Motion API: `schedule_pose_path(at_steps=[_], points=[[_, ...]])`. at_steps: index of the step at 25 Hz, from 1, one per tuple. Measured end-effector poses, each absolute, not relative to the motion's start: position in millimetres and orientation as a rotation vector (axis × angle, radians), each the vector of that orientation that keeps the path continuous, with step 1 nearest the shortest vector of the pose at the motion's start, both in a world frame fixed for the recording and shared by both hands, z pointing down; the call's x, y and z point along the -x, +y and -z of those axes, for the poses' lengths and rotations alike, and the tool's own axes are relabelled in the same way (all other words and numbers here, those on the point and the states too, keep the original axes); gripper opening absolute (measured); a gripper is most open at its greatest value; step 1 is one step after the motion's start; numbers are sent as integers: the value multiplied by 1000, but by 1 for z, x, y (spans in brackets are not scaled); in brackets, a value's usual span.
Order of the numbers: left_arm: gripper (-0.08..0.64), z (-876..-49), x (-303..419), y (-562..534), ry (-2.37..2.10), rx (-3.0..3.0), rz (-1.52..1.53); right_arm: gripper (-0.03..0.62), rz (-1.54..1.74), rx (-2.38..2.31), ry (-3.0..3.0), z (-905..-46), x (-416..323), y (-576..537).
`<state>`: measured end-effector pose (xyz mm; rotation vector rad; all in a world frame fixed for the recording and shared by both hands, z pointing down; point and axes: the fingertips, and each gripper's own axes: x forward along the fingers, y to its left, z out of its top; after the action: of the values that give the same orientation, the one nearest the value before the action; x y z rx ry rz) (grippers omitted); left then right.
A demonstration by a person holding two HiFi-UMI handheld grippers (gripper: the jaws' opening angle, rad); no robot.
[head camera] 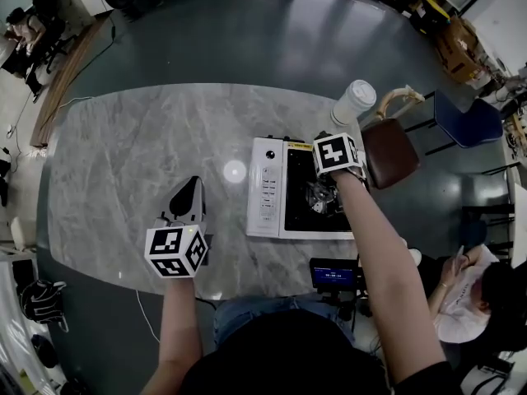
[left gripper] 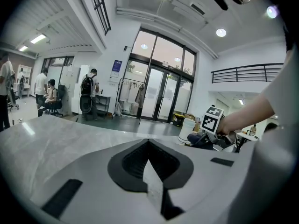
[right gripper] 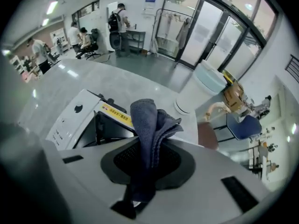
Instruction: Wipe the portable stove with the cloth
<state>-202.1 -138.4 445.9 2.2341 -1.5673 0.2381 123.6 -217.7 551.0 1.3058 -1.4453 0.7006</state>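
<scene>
The portable stove is white with a black top and lies on the marble table. My right gripper hovers over the right part of the black top, shut on a dark blue cloth. In the right gripper view the cloth sticks up bunched from between the jaws of the right gripper, with the stove just beyond it to the left. My left gripper rests low over bare table left of the stove. In its own view the left gripper has its jaws together with nothing in them.
A white lidded cup stands on the table behind the stove. A brown chair seat and a blue chair stand right of the table. A small black device sits at the near table edge. A person sits lower right.
</scene>
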Motion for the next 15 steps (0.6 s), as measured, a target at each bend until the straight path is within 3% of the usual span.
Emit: schedule_pose_path(at_steps=[15], points=[[11,-449,210,-130,-1572,-2221,-219,75,-450,-697,-1843,-548,-68,-203]])
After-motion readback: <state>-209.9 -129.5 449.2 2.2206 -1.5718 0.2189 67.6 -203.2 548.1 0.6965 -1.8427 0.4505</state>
